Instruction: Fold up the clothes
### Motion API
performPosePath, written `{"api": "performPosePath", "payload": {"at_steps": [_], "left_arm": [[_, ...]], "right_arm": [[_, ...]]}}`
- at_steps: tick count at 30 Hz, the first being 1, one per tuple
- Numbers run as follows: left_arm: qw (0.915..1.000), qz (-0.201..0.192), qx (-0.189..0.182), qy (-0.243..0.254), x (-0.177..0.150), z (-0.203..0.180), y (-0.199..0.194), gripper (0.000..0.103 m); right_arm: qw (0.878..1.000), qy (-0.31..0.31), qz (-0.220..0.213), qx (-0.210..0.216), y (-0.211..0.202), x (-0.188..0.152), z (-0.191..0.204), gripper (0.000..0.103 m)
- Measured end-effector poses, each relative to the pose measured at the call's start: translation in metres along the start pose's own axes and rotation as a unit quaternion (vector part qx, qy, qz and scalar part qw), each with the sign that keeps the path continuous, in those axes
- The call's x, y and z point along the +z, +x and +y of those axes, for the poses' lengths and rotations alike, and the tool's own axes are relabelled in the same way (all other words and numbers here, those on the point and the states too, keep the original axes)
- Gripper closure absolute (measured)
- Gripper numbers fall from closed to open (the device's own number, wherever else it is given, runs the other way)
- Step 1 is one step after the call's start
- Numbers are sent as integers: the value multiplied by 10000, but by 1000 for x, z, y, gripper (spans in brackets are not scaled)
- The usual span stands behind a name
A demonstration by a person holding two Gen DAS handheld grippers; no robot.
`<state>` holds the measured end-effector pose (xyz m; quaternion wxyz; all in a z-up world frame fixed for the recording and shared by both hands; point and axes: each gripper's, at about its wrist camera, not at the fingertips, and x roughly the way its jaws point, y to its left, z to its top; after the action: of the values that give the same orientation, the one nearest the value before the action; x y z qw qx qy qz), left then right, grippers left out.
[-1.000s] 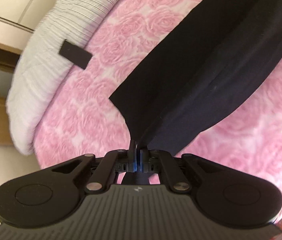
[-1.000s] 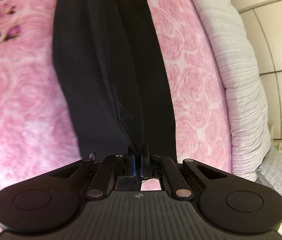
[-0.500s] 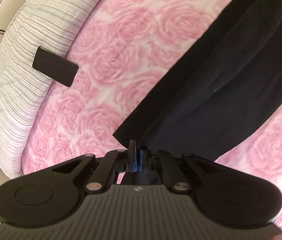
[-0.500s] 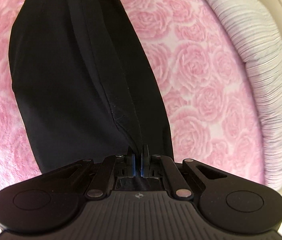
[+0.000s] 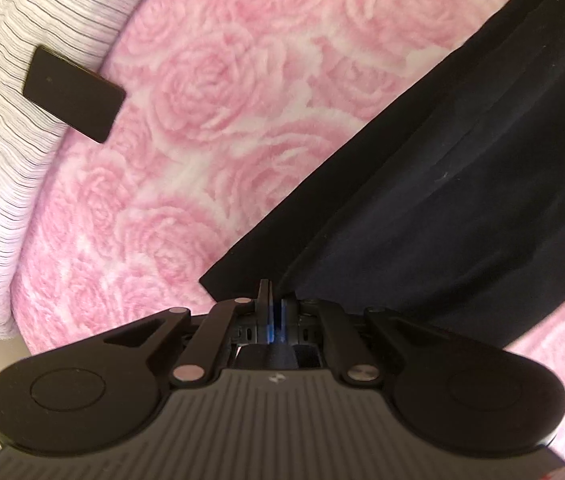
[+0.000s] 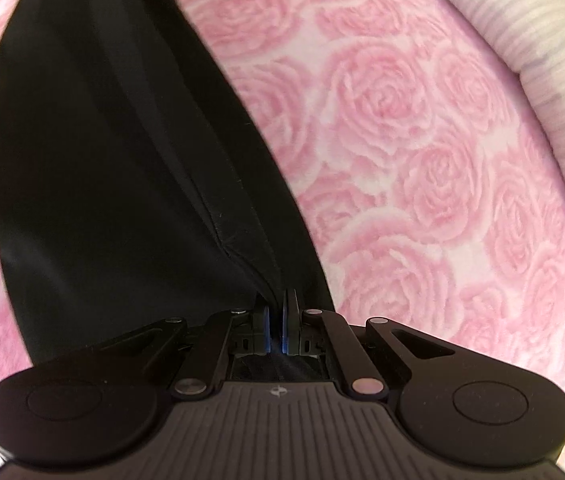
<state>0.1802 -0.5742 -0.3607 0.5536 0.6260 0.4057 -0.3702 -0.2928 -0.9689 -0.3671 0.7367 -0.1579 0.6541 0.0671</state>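
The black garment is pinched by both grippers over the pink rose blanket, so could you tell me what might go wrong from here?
1. The left gripper and right gripper each pinch only a thin edge of the black garment, which could slip free.
2. The layers look creased and could land misaligned.
3. The small black rectangular object at the edge of the pink rose blanket might be brushed off.

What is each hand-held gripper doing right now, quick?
Left hand-held gripper: closed, pinching the black garment.
Right hand-held gripper: closed, pinching the same garment.
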Motion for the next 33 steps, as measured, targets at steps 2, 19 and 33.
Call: {"api": "performPosePath", "payload": {"at_steps": [2,19,33], "left_arm": [[9999,34,112,-36,6,-4,16,100],[9919,-252,1009,-728,2,-16,-4,49],[9601,-2640,-898,189,150,-204,-129,42]], "right_arm": [[9999,106,1,-14,12,1,-2,101],[9391,3012,-1114,-1222,-40,-51,-8,54],[7749,6042,-1666,-818,-42,-208,19,49]]}}
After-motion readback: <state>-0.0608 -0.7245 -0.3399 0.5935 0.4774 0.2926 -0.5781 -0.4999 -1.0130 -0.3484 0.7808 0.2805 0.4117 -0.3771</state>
